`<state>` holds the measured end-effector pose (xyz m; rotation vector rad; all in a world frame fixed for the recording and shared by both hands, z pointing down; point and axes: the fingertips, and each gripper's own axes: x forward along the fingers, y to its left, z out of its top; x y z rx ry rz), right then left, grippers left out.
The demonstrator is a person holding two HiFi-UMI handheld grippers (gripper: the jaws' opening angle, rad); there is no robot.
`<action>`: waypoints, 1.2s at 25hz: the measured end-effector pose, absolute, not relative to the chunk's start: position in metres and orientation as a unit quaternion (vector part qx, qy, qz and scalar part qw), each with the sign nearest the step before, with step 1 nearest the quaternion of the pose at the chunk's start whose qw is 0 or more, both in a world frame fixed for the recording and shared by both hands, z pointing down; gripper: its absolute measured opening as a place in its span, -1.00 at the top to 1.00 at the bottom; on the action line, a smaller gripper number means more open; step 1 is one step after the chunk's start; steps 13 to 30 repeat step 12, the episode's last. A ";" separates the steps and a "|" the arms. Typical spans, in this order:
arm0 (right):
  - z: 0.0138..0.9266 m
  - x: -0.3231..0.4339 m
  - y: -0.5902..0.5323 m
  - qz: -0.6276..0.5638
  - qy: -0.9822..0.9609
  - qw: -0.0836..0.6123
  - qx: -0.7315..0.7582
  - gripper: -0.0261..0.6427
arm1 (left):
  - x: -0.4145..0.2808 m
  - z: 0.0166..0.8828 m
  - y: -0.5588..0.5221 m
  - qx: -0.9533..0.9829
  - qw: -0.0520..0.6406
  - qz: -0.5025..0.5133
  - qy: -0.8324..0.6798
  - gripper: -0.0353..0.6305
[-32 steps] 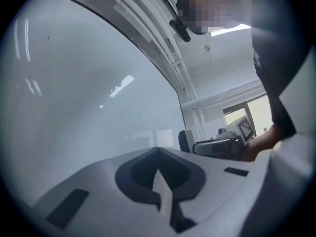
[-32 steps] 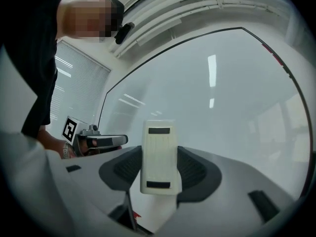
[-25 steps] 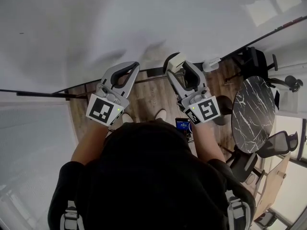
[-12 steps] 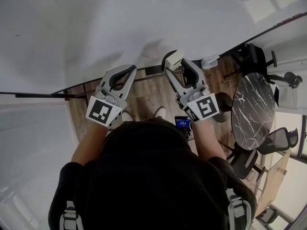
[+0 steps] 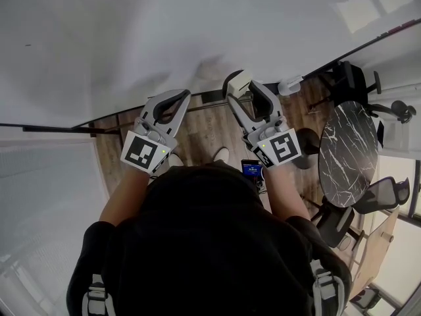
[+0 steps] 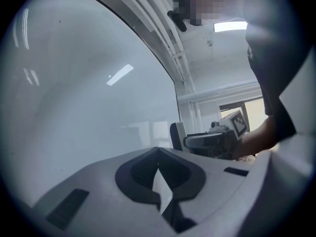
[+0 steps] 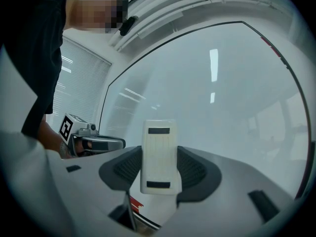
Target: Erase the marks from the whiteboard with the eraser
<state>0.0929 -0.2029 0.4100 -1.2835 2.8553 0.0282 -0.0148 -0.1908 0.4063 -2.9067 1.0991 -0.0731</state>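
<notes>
The whiteboard point(image 5: 164, 31) fills the upper part of the head view; I see no marks on it except a tiny dark speck at far left. My right gripper point(image 5: 248, 92) is shut on a cream eraser point(image 5: 239, 81), held upright close to the board's lower edge. In the right gripper view the eraser point(image 7: 159, 155) sits clamped between the dark pads, facing the whiteboard point(image 7: 207, 93). My left gripper point(image 5: 174, 100) is shut on nothing, its tips just below the board. In the left gripper view the jaws point(image 6: 159, 168) meet, with the whiteboard point(image 6: 84, 98) at left and the eraser point(image 6: 177, 136) beyond.
Below the board lies a wooden floor point(image 5: 204, 130). A round dark marble table point(image 5: 346, 153) with black chairs point(image 5: 385, 193) stands at right. A phone with a lit screen point(image 5: 251, 171) shows near the person's right forearm. Window blinds point(image 7: 81, 88) are at left in the right gripper view.
Both grippers drifted slightly up and left, then back down and right, ending near where they started. The eraser stays clamped in the right gripper.
</notes>
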 end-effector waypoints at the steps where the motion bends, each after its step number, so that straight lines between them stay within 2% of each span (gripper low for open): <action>1: 0.411 0.093 -0.203 0.009 0.912 0.005 -0.411 0.26 | -0.015 0.406 -0.190 -0.935 0.017 -0.023 0.354 0.88; 30: 0.408 0.095 -0.197 0.009 0.910 0.004 -0.415 0.26 | -0.015 0.404 -0.184 -0.934 0.017 -0.024 0.357 0.88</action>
